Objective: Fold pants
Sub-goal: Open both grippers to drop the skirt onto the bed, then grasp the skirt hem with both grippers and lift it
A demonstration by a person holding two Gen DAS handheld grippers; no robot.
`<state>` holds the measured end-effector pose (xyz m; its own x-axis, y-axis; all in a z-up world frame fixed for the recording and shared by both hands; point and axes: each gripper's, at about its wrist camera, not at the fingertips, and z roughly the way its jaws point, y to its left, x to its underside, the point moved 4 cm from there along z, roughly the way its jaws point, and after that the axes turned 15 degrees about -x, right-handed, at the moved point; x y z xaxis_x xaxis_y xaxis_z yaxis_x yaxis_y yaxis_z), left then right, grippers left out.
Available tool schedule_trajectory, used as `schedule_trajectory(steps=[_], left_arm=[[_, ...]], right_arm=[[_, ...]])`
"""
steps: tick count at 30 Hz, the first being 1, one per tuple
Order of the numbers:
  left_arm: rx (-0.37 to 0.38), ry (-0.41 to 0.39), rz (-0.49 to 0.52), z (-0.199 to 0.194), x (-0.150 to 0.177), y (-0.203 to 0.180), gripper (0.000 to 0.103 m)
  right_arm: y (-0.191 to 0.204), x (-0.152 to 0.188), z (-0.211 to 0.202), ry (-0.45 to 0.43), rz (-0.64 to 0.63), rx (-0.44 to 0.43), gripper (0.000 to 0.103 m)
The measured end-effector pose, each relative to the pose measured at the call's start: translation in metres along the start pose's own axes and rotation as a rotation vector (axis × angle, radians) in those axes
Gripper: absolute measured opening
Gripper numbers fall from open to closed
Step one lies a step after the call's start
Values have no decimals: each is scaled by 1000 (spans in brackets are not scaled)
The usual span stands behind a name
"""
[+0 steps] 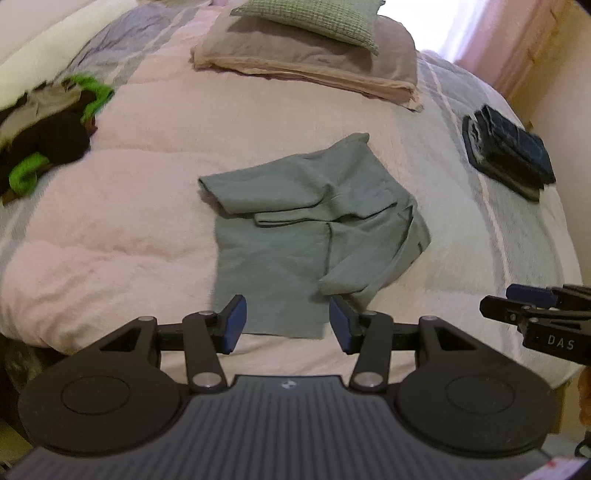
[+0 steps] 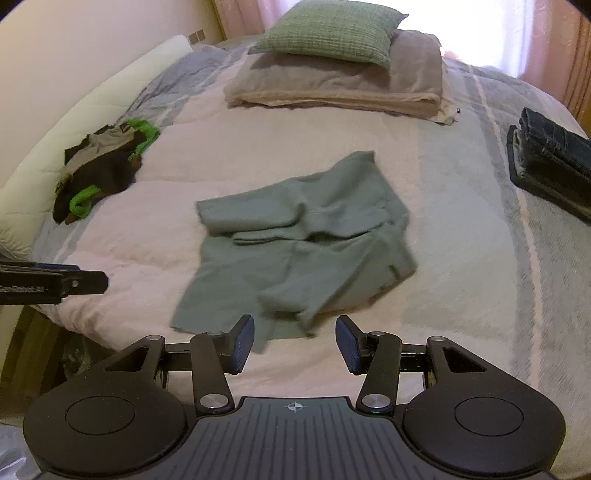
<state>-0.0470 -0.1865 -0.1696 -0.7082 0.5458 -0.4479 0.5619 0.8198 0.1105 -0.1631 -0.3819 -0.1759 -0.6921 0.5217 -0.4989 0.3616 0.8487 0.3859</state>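
Observation:
Grey-green pants [image 1: 306,221] lie crumpled and loosely bunched on the pink quilt, mid-bed; the right wrist view shows the same pants [image 2: 303,240]. My left gripper [image 1: 286,325] hovers open over the near hem of the pants, nothing between its blue pads. My right gripper [image 2: 295,343] is open too, just short of the near edge of the pants, empty. The right gripper [image 1: 532,306] also shows at the right edge of the left wrist view, and the left gripper [image 2: 66,282] pokes in at the left of the right wrist view.
A pile of black, grey and bright green clothes [image 2: 99,170] lies at the left. Folded dark jeans [image 2: 550,158] sit at the right edge of the bed. A folded beige blanket [image 2: 332,81] with a green pillow [image 2: 332,29] lies at the far end. The near bed edge [image 2: 74,332] drops away at the lower left.

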Motion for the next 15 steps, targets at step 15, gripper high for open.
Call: schedule_trajectory(steps=[15], left_arm=[[17, 16, -182, 116, -21, -10, 40]], right_arm=[[-146, -71, 40, -69, 13, -118, 46]])
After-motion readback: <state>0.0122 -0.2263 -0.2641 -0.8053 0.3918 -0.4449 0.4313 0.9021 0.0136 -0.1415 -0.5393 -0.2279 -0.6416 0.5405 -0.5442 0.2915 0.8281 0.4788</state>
